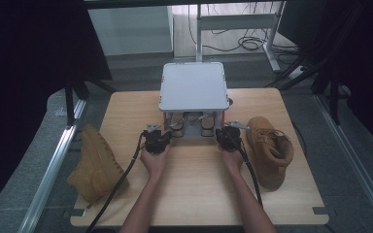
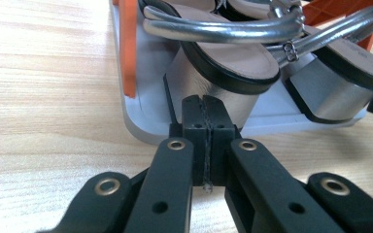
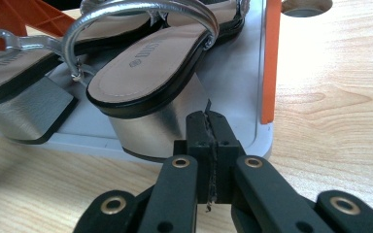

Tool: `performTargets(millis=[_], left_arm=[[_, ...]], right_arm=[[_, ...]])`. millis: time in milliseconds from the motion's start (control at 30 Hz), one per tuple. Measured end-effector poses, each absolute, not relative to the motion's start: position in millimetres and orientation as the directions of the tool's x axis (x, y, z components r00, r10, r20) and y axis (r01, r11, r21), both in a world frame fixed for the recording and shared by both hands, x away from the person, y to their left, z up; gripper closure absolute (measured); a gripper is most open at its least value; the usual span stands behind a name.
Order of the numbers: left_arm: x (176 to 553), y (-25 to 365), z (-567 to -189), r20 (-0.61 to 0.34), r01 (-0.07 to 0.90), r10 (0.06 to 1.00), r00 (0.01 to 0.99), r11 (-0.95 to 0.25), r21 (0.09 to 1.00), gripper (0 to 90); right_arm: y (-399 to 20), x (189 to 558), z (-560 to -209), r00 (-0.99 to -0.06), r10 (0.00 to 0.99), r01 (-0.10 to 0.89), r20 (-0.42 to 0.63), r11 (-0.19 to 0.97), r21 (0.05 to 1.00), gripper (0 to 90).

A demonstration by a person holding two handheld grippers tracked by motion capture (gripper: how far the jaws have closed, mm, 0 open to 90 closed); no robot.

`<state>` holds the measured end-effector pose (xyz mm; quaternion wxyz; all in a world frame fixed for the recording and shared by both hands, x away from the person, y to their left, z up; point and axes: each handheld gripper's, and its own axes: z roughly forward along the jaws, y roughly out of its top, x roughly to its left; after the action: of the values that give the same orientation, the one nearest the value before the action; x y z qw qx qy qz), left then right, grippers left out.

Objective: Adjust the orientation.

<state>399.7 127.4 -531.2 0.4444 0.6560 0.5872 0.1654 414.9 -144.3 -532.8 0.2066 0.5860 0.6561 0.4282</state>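
Note:
A small two-level rack (image 1: pixel 193 87) with a grey top and orange posts stands at the table's back middle. On its lower shelf sits a pair of silver block-heeled sandals (image 1: pixel 192 121), heels toward me. My left gripper (image 1: pixel 158 137) is shut and empty, its tips just short of the left sandal's heel (image 2: pixel 213 92). My right gripper (image 1: pixel 227 134) is shut and empty too, close to the right sandal's heel (image 3: pixel 155 121). A tan boot (image 1: pixel 94 162) lies on its side at the table's left edge. Another tan boot (image 1: pixel 270 150) stands at the right.
The wooden table (image 1: pixel 194 194) has bare room in front of my hands. Orange posts (image 2: pixel 129 48) (image 3: pixel 270 58) stand at the rack's front corners. A round hole (image 3: pixel 306 5) is cut in the tabletop beside the rack. Metal rails and desk legs lie beyond.

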Motion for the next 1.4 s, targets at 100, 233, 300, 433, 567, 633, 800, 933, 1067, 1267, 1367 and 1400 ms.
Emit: performTargets(millis=[100,233,300,433,567,633,800,933,1067,1267,1367,1400], left_arm=[[402,124,-531,-0.298,0.624,0.918,0.263,0.074,0.778,89.8],[405,122,-530,-0.295,0.623,0.92,0.259,0.074,0.779,89.8],[406,122,-530,-0.299,0.624,0.918,0.26,0.077,0.778,89.8],[407,116,-530,-0.307,0.623,0.913,0.27,0.077,0.778,89.8],[409,110,-531,-0.313,0.623,0.909,0.274,0.08,0.778,89.7],[410,107,-531,-0.316,0.625,0.908,0.274,0.082,0.776,89.7],[413,103,-531,-0.332,0.63,0.903,0.274,0.092,0.771,89.7],[414,97,-532,-0.358,0.635,0.894,0.269,0.115,0.764,89.8],[416,94,-532,-0.363,0.637,0.892,0.27,0.117,0.762,89.8],[415,95,-532,-0.361,0.642,0.89,0.276,0.108,0.759,89.6],[411,97,-530,-0.356,0.639,0.888,0.29,0.097,0.763,89.2],[409,98,-529,-0.356,0.638,0.886,0.299,0.091,0.764,89.1]], right_arm=[[-145,417,-536,-0.22,0.949,0.591,0.227,-0.056,0.805,89.6],[-143,418,-536,-0.222,0.948,0.587,0.227,-0.056,0.808,89.6],[-141,418,-536,-0.226,0.95,0.579,0.217,-0.048,0.814,89.6],[-133,420,-534,-0.247,0.951,0.577,0.186,-0.009,0.816,89.7],[-125,420,-532,-0.268,0.946,0.571,0.185,0.001,0.821,89.7],[-123,420,-531,-0.273,0.943,0.569,0.188,0.001,0.823,89.7],[-121,421,-531,-0.288,0.94,0.571,0.182,0.016,0.821,89.7],[-116,422,-532,-0.291,0.938,0.568,0.187,0.012,0.823,89.7],[-113,423,-533,-0.298,0.935,0.567,0.191,0.012,0.824,89.7],[-113,422,-533,-0.296,0.935,0.569,0.194,0.01,0.822,89.7],[-114,420,-532,-0.304,0.932,0.572,0.197,0.013,0.82,89.7],[-115,418,-531,-0.306,0.932,0.57,0.197,0.014,0.822,89.6]])
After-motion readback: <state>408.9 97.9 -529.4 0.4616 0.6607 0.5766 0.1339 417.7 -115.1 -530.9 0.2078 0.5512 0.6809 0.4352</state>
